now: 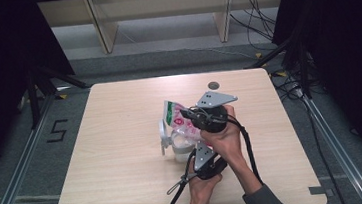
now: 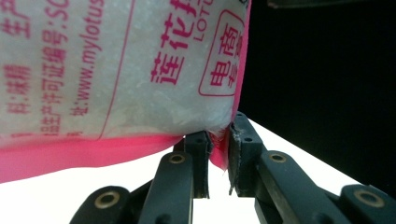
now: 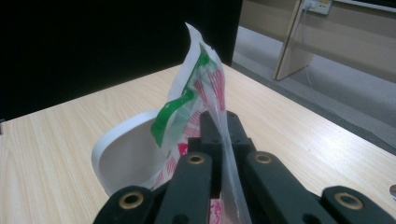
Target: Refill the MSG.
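Note:
A clear plastic bag of white crystals, printed in pink and green, hangs tilted over a white round container near the middle of the table. My right gripper is shut on the bag's upper edge, the film pinched between its jaws. The container's white rim lies just behind them. From below, my left gripper is shut on the bag's pink bottom corner; its jaws pinch the seam under the crystal-filled body of the bag.
The pale wooden table has a small round grey grommet at its far side. Both forearms come in from the bottom edge, with black cables trailing. Black curtains flank the table, and wooden frame legs stand behind it.

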`<state>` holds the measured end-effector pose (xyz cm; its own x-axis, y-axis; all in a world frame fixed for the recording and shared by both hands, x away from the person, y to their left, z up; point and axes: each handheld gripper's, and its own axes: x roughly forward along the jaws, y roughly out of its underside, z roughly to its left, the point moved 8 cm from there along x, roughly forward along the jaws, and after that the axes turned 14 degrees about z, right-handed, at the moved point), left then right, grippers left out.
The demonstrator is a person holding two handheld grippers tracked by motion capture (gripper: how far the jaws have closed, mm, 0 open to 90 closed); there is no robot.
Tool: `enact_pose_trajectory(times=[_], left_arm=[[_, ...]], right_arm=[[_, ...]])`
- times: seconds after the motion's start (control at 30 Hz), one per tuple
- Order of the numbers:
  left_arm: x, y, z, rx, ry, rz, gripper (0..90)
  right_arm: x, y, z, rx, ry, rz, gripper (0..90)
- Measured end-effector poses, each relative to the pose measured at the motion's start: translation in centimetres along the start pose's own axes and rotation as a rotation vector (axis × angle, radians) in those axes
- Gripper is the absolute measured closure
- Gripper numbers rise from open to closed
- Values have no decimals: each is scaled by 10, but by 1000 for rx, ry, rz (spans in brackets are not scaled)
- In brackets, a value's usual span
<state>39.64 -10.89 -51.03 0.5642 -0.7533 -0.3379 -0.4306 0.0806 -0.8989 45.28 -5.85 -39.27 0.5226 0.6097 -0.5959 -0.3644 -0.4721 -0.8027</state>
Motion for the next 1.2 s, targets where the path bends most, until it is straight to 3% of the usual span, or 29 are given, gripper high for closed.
enact_pose_trajectory(times=[0.17, 0.7, 1.0, 1.2], left_arm=[[-2, 0, 1, 3, -16, 14, 794], [-1, -1, 0, 2, 4, -3, 794], [-2, 0, 1, 2, -8, 12, 794], [-1, -1, 0, 0, 8, -4, 794]], right_arm=[[0, 0, 1, -7, 5, 7, 900], [-1, 0, 2, 10, -3, 16, 900], [-1, 0, 2, 6, -3, 15, 900], [1, -1, 2, -20, 10, 9, 900]])
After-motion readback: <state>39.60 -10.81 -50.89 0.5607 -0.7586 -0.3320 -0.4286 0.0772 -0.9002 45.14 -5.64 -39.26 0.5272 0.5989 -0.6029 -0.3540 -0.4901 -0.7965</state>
